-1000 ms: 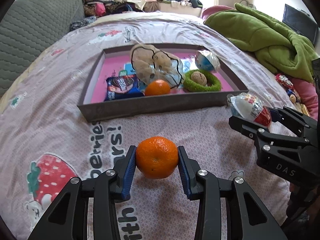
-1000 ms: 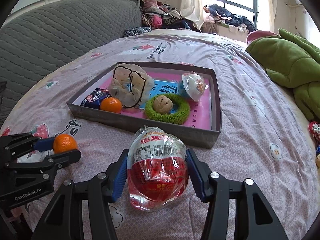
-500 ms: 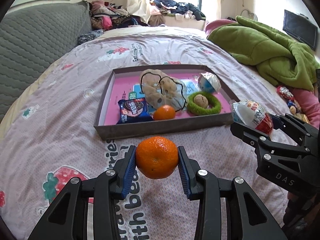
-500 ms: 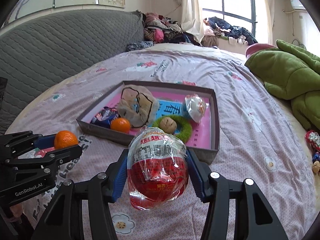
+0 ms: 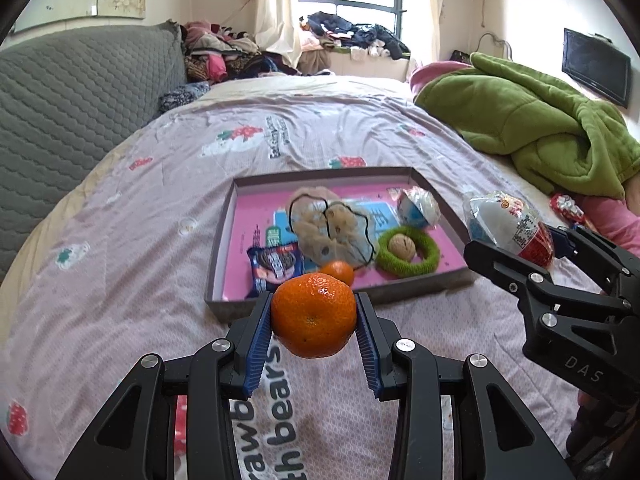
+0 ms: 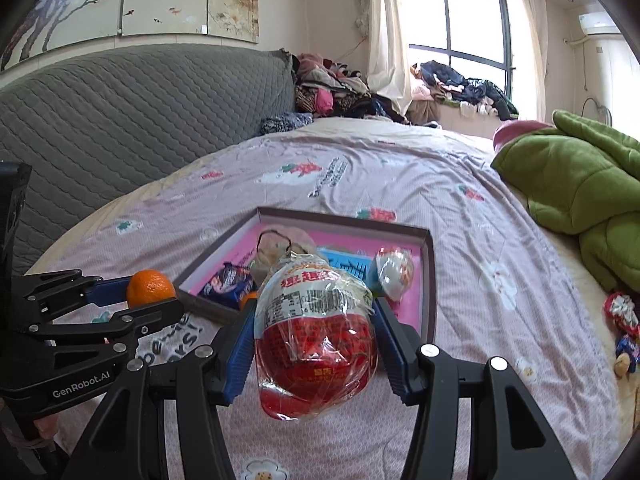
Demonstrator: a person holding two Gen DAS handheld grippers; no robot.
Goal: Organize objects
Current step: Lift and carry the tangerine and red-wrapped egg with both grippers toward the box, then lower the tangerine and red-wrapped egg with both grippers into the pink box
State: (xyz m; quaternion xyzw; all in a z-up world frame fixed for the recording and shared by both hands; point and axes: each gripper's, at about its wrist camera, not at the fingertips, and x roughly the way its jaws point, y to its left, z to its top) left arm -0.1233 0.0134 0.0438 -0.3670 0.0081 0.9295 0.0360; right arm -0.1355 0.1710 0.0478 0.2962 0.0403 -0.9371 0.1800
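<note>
My left gripper (image 5: 314, 322) is shut on an orange tangerine (image 5: 313, 321), lifted above the bedspread just in front of the shallow grey tray (image 5: 219, 256) with a pink floor. My right gripper (image 6: 316, 338) is shut on a red-and-white wrapped chocolate egg (image 6: 316, 336), also held in the air near the tray's front edge (image 6: 427, 320). The tangerine (image 6: 150, 288) and the egg (image 5: 510, 226) each show in the other wrist view. In the tray lie a second tangerine (image 5: 338, 273), a blue snack packet (image 5: 276, 266), a bagged beige item (image 5: 328, 228), a green ring with a walnut (image 5: 408, 249) and another wrapped egg (image 5: 418, 207).
A green blanket (image 5: 532, 128) is heaped at the right of the bed. A grey quilted headboard (image 6: 120, 120) runs along the left. Clothes (image 5: 352, 36) are piled by the window. Wrapped sweets (image 6: 622, 316) lie on the bed at the far right.
Both grippers have risen with their loads and now look more level. The tray sits lower and smaller in both views, and more of the room shows.
</note>
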